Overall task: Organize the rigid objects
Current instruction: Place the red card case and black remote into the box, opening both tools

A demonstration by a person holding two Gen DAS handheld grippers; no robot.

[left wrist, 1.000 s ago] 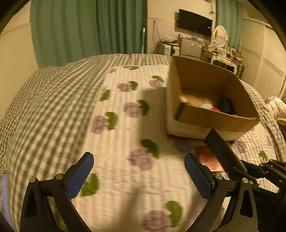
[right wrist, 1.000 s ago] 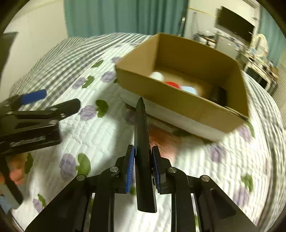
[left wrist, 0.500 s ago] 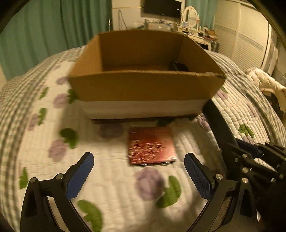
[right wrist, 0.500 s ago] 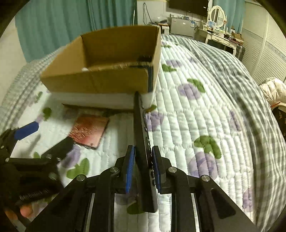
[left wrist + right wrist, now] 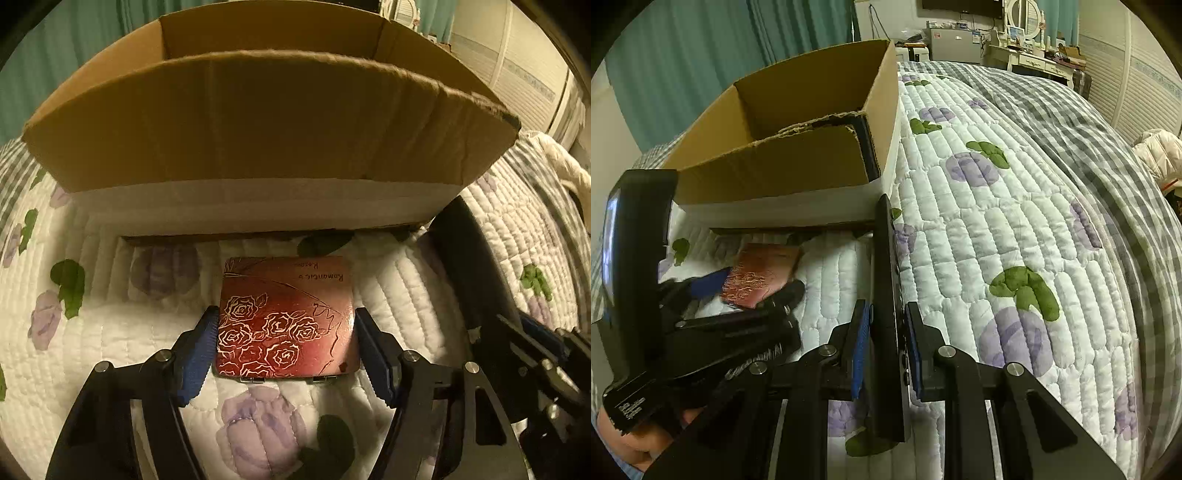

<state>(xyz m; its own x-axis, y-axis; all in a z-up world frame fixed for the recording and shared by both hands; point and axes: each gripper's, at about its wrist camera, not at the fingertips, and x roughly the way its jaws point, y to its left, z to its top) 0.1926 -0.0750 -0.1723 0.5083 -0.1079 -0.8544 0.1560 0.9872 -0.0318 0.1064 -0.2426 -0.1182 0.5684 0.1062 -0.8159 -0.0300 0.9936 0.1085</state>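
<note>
Closing left gripper (image 5: 284,345) flanking red tin (image 5: 286,317) lettered "Romantic Roses", right gripper (image 5: 884,343) clamped on black remote (image 5: 888,295).

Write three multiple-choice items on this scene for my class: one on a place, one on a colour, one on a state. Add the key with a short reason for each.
1. Where does the tin lie?
A. Inside the box
B. On the quilt, in front of the box
C. On a dresser

2. What colour is the tin's lid?
A. Dark red with pale rose outlines
B. Plain green
C. Blue with stripes

3. What is the right gripper doing?
A. Hanging open and empty
B. Clamping a black remote
C. Holding the tin

Key: B, the tin rests on the quilt before the box wall; A, roses are drawn on red metal; B, the remote stands edge-on between its pads.
</note>
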